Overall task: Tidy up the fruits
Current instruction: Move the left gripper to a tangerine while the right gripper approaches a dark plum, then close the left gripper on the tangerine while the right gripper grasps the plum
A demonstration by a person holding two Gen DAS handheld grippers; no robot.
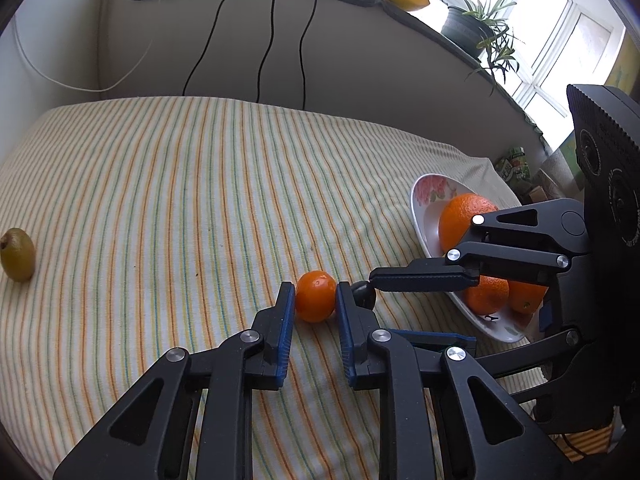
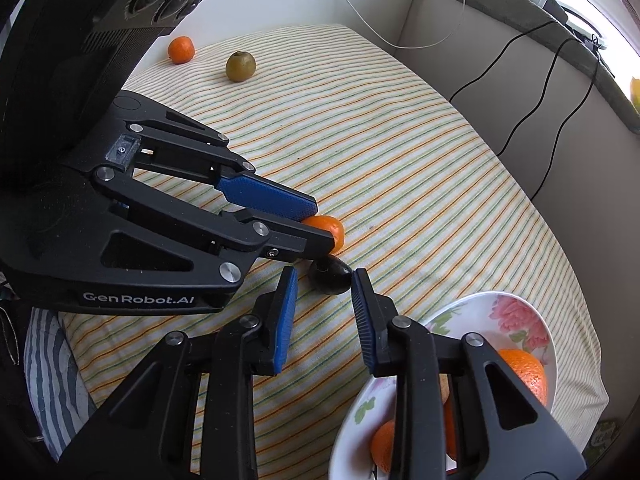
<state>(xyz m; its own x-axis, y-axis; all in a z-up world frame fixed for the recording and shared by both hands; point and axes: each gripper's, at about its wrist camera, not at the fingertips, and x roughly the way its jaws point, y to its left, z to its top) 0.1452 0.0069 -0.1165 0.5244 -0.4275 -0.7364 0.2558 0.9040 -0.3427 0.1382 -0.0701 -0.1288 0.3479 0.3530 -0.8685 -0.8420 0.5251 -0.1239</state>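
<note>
My left gripper (image 1: 315, 298) has its blue pads on both sides of a small tangerine (image 1: 315, 295) that rests on the striped cloth; it also shows in the right wrist view (image 2: 329, 229). My right gripper (image 2: 324, 280) is open around a dark fruit (image 2: 330, 278), which is partly hidden in the left wrist view (image 1: 365, 294). A floral plate (image 1: 424, 216) at the right holds several oranges (image 1: 460, 218); it also shows in the right wrist view (image 2: 480, 312).
A green fruit (image 1: 17, 255) lies at the cloth's left edge, also visible in the right wrist view (image 2: 240, 65). Another tangerine (image 2: 181, 49) lies at the far corner. Black cables (image 1: 272, 32) hang down the back wall. A potted plant (image 1: 476, 28) stands on the sill.
</note>
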